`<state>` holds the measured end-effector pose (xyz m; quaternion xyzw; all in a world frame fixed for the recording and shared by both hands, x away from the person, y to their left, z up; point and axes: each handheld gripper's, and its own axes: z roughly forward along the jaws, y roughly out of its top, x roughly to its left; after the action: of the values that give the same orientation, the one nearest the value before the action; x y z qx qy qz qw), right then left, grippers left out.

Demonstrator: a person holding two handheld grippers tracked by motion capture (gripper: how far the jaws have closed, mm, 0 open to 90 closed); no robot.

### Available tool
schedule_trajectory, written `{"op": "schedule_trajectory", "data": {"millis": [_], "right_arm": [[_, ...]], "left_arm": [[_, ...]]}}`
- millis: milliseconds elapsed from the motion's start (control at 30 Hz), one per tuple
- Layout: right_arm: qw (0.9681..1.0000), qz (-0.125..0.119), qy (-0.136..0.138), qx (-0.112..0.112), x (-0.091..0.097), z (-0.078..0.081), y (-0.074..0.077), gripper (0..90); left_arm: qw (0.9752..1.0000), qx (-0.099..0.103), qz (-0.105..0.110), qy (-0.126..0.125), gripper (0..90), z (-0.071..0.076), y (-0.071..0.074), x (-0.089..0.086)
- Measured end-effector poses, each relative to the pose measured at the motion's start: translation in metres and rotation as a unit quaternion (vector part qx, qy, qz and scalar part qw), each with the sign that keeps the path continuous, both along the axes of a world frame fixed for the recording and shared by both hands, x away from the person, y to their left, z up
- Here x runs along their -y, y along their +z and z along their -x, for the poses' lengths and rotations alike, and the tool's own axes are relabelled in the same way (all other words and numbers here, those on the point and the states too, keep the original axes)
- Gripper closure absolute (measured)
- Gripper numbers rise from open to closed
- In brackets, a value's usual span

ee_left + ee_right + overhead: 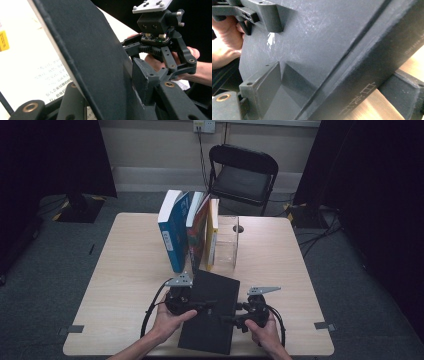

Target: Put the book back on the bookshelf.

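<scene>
Black book (210, 312) between both claws, long axis toward book row (190, 227). Left claw (200, 307) grips left edge; right claw (231, 314) grips right edge, spine side.

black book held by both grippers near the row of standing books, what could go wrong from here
The black book is pinched only at its side edges by the left gripper and right gripper, so it may slip or twist. Moving it forward could topple the leaning standing books or nudge the clear bookend.
</scene>
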<state>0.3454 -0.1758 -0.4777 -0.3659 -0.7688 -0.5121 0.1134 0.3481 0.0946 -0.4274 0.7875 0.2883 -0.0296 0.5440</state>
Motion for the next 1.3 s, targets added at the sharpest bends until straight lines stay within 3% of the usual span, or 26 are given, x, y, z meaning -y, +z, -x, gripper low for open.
{"op": "schedule_trajectory", "data": {"millis": [133,267,567,700,733,833,1100,1300], "right_arm": [[0.9995,0.01,-0.009,0.03,0.0,0.004,0.009,9.1],[0.9976,0.023,-0.017,0.063,0.002,0.007,0.02,11.6],[0.9893,0.057,-0.036,0.13,0.004,0.011,0.04,18.5],[0.979,0.083,-0.056,0.178,0.003,0.015,0.053,21.9],[0.9745,0.092,-0.061,0.196,0.002,0.017,0.057,22.8],[0.9699,0.093,-0.063,0.216,0.003,0.019,0.061,25.4],[0.9713,0.074,-0.054,0.219,0.006,0.026,0.062,32.0],[0.9734,0.057,-0.031,0.22,0.009,0.031,0.063,39.3]], "left_arm": [[0.9995,0.028,0.003,-0.011,61.3,0.002,0.007,0.0],[0.9989,0.042,0.008,-0.018,63.2,0.001,0.014,-0.001],[0.9972,0.067,0.016,-0.027,65.5,0.002,0.022,-0.002],[0.9966,0.073,0.028,-0.028,66.8,0.0,0.026,0.001],[0.9964,0.073,0.032,-0.029,67.8,0.0,0.026,0.003],[0.9957,0.08,0.027,-0.036,67.7,0.001,0.026,0.004],[0.9948,0.094,0.018,-0.035,63.1,0.011,0.022,-0.003],[0.9942,0.103,0.001,-0.031,57.6,0.021,0.02,-0.015]]}}
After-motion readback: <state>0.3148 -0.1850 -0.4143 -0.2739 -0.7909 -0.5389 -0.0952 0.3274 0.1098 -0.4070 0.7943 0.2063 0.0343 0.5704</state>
